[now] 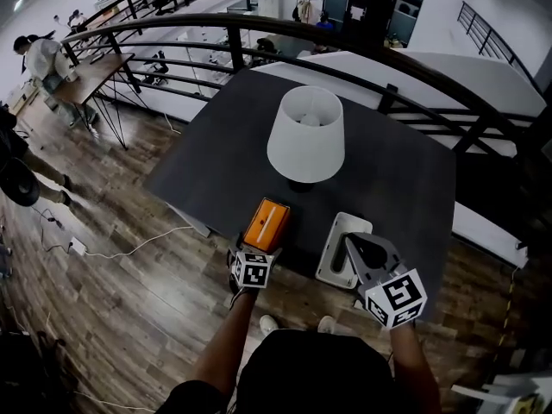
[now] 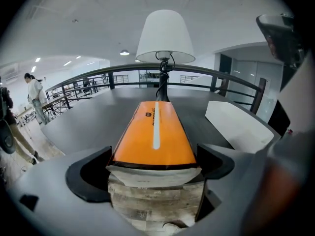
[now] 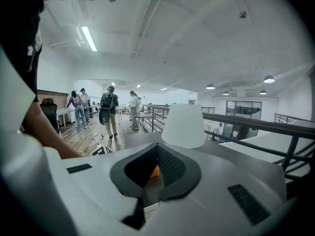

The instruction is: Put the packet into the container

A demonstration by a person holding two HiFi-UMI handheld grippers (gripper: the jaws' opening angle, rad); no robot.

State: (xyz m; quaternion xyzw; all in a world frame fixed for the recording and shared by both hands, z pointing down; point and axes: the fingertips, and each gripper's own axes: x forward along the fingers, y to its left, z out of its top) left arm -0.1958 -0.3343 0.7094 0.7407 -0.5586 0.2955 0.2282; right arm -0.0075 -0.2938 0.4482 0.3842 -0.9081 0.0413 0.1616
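The orange packet (image 1: 266, 222) has a white stripe and lies at the dark table's front edge, its near end sticking out over the floor. My left gripper (image 1: 256, 252) is shut on that near end. In the left gripper view the packet (image 2: 153, 132) fills the gap and both black pads press its sides at my left gripper (image 2: 153, 160). The white rectangular container (image 1: 331, 263) stands to the packet's right, also at the front edge. My right gripper (image 1: 353, 242) hovers over it, shut with nothing held. Its pads meet in the right gripper view (image 3: 157, 157).
A table lamp with a white shade (image 1: 306, 134) stands mid-table just behind the packet and container. The dark table (image 1: 207, 162) ends right at my grippers. A black railing (image 1: 233, 33) runs behind it. People stand far off at the left (image 1: 39, 59).
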